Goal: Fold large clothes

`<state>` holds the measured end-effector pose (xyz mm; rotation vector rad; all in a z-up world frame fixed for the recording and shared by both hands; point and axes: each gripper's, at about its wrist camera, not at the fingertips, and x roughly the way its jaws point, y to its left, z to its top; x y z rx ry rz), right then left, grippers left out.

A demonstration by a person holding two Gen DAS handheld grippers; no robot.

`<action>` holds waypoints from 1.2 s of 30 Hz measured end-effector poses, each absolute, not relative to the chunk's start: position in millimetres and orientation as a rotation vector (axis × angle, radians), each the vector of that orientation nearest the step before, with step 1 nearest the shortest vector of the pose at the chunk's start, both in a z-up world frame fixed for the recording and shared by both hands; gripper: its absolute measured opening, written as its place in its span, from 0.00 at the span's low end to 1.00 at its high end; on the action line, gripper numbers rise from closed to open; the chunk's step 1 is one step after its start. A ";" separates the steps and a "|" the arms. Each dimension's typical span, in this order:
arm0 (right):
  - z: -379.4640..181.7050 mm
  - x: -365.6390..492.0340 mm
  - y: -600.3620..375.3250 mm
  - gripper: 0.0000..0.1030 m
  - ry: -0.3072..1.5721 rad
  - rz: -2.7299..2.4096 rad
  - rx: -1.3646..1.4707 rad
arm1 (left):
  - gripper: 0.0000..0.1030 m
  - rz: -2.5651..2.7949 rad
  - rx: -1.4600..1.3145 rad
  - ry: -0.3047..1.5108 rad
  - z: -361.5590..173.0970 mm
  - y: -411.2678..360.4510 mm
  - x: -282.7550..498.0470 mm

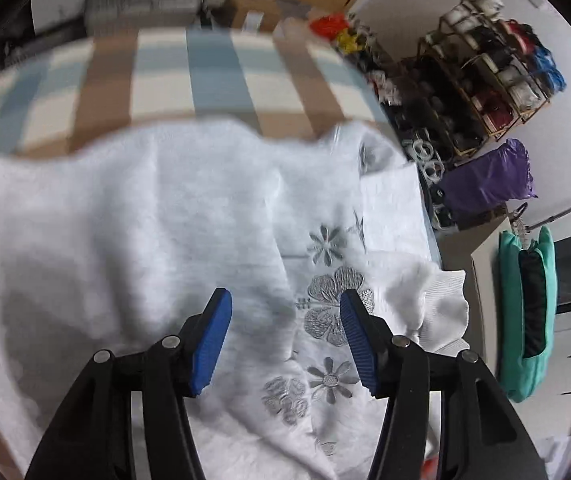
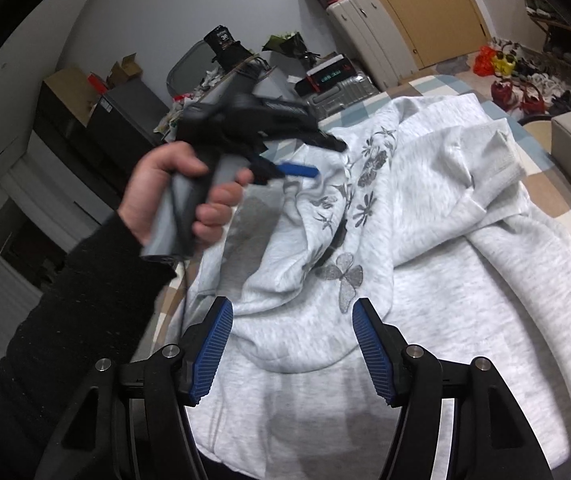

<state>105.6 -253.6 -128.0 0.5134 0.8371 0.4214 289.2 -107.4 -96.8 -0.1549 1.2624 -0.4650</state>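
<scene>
One large pale grey sweatshirt (image 2: 465,312) lies rumpled on a bed with a checked cover (image 1: 213,80), its front printed with grey flowers and a butterfly (image 2: 345,276), and one sleeve (image 2: 485,152) thrown across the body in a loose heap. It looks like thick, fleecy knit: soft and limp, with no stiffness of its own, so any part lifted will likely sag and drag the rest along. It should be light enough for either hand and not slippery, and the nap ought to give ribbed pads good purchase. Nothing about it seems fragile. Best holds, I judge, are the firmer edges, meaning the ribbed cuff (image 1: 445,300) and hem or a shoulder seam, taken as a pinch through a single layer rather than a bunched fold; two holds well apart would let the cloth be drawn flat before folding.

Above the printed flowers the left tool (image 1: 285,340) hangs spread, with nothing between its blue pads (image 1: 211,344). Over the near part of the garment the right tool (image 2: 291,350) is likewise spread and grips nothing. A bare hand (image 2: 165,200) in a dark sleeve (image 2: 85,300) holds the left tool's handle.
</scene>
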 end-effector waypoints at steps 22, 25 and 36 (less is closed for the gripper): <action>-138.5 109.1 -263.4 0.62 0.865 0.333 0.526 | 0.50 -0.545 -0.186 1.297 -144.6 -35.9 181.7; -137.8 109.2 -258.5 0.62 0.865 0.310 0.507 | 0.49 -0.537 -0.105 1.235 -165.8 -40.5 155.6; -154.6 114.5 -267.1 0.62 0.901 0.203 0.463 | 0.50 -0.518 -0.044 1.192 -148.1 -50.9 115.6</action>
